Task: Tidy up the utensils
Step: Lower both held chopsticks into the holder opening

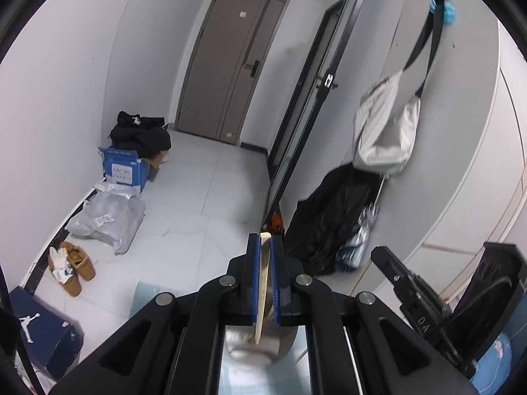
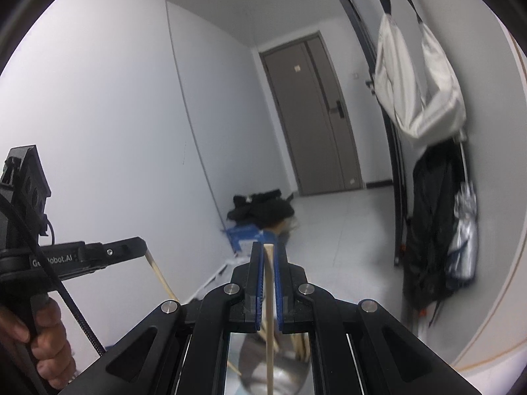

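In the left wrist view my left gripper is shut on a pale wooden chopstick that runs down between the blue pads. Under it shows a pale round container, partly hidden by the gripper. My right gripper pokes in at the right. In the right wrist view my right gripper is shut on a second wooden chopstick, held upright. Beneath it a shiny metal container holds several more wooden sticks. At the left a hand holds the left gripper, with its chopstick slanting down.
Both views look down a hallway to a grey door. A white bag and black garments hang on the right wall. On the floor at the left lie a blue box, a plastic bag, tan shoes.
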Demonstrator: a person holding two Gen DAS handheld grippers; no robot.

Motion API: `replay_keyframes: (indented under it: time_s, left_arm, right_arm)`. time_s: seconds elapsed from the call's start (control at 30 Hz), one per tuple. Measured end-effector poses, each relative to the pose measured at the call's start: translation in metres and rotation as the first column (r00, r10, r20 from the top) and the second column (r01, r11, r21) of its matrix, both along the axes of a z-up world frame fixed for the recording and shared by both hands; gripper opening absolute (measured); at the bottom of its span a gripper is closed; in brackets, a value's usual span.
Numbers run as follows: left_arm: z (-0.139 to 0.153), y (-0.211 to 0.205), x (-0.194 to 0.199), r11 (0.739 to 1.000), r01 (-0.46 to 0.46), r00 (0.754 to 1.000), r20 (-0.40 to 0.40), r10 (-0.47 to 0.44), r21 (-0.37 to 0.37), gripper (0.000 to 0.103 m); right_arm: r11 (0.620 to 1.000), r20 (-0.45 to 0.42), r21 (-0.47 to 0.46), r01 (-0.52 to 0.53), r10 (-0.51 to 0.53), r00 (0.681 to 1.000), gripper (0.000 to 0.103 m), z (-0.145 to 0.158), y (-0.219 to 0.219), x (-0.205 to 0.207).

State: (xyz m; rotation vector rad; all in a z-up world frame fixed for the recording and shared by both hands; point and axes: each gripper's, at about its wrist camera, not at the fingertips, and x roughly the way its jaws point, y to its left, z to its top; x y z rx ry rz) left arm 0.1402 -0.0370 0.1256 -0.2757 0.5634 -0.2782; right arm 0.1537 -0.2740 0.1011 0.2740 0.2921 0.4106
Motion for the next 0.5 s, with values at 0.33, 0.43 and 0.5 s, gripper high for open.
replay_keyframes:
  time_s: [0.33,0.43,0.5]
  left_arm:
    - [-0.012,-0.009,0.036,0.999,0.016,1.0,-0.006,-0.016,-0.029,0.003]
    - [-0.02,-0.012,0.047,0.999,0.021,0.999,-0.026,-0.022,-0.026,0.003]
    - [-0.027,-0.012,0.053,1.0,0.021,0.999,-0.041,-0.022,-0.021,0.003]
  right_arm:
    - [1.0,0.083,-0.016,0.026,-0.025,0.996,0.005,0.01,0.009,0.039]
    - [0.999,0.083,-0.02,0.031,-0.029,0.996,0.005,0.003,0.01,0.048]
    - [0.999,0.082,-0.027,0.035,-0.033,0.996,0.005,-0.003,0.012,0.053]
